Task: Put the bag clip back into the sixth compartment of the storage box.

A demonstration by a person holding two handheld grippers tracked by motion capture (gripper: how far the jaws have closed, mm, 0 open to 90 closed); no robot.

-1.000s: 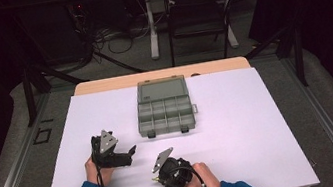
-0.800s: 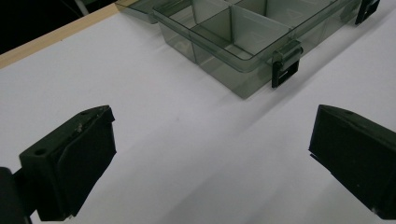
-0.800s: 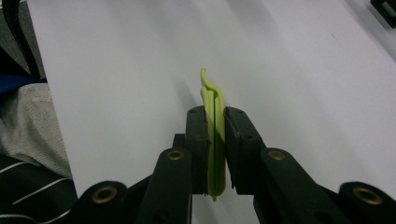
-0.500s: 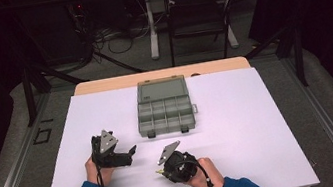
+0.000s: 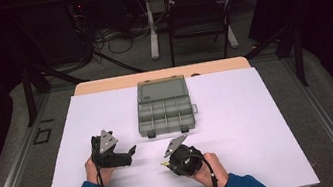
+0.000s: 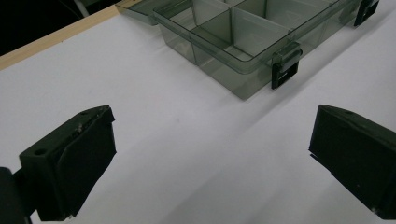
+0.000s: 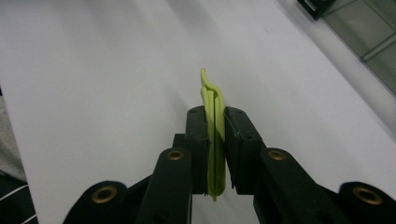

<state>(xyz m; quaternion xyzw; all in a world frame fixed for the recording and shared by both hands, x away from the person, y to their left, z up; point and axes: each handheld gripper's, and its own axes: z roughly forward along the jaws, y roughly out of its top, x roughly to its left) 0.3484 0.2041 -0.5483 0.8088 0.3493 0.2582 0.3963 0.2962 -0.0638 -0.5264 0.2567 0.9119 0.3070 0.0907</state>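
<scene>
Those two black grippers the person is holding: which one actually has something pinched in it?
The right gripper: its jaws are shut on a thin yellow-green clip. The left gripper has its jaws wide apart over bare white table.

Box (image 6: 243,44): smoky translucent plastic, glossy, black latches. Clip (image 7: 214,135): smooth yellow-green plastic, slight sheen. Gripper (image 7: 215,114) pads: matt black, scuffed. Table cover (image 5: 260,124): matt white; wood edge (image 5: 161,75), top of frame.

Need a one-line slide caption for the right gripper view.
Right hand-held gripper shut on a thin yellow-green plastic clip above the white table cover, open compartment box at upper right.
</scene>
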